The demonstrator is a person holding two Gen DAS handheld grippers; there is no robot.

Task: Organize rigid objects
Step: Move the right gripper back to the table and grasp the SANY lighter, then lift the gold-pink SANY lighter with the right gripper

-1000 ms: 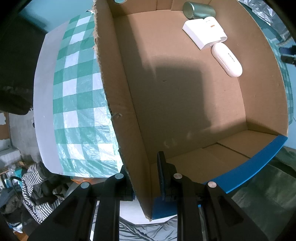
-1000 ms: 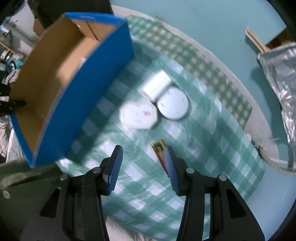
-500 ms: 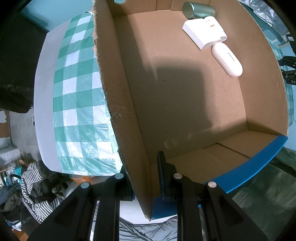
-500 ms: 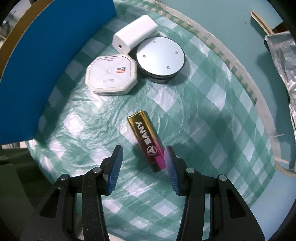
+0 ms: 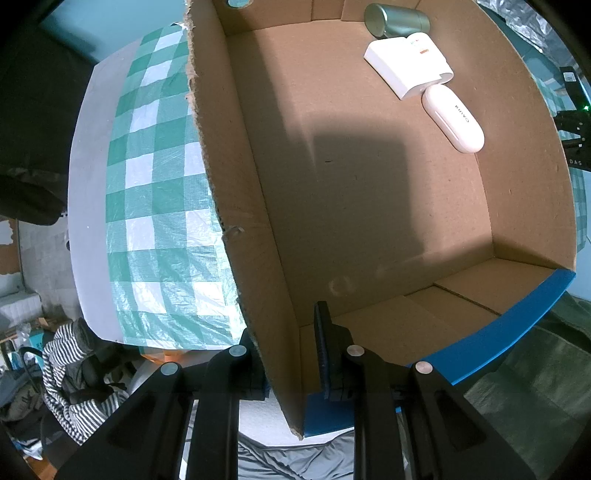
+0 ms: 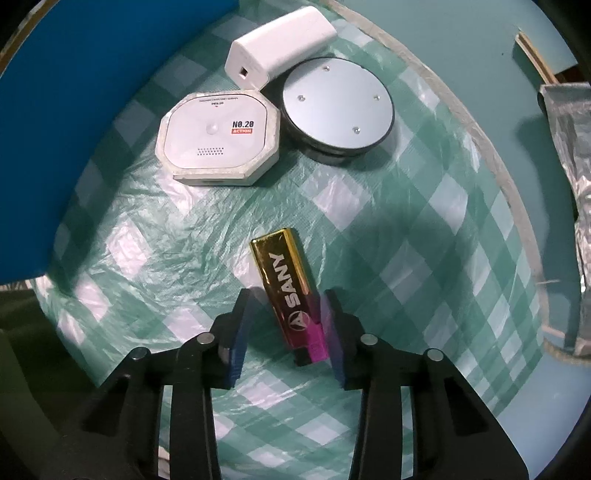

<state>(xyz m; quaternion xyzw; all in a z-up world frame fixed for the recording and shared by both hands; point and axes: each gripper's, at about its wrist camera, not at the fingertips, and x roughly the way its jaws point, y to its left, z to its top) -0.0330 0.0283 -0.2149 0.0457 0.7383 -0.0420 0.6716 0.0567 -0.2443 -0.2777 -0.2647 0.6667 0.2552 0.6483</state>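
My left gripper is shut on the near wall of a cardboard box with a blue outside. Inside the box lie a white flat case, a white oval case and a green cylinder. My right gripper is open, its fingers on either side of the pink end of a gold-and-pink SANY bar lying on the checked cloth. Beyond it sit a white octagonal device, a white power bank and a round grey disc.
The box's blue wall stands at the left of the right wrist view. The green checked tablecloth covers a round table. A silver foil bag is at the right. Striped clothing lies below the table edge.
My right gripper swung away from the box and came down over the SANY bar, which now lies between its open fingers. The left gripper and box have stayed put.
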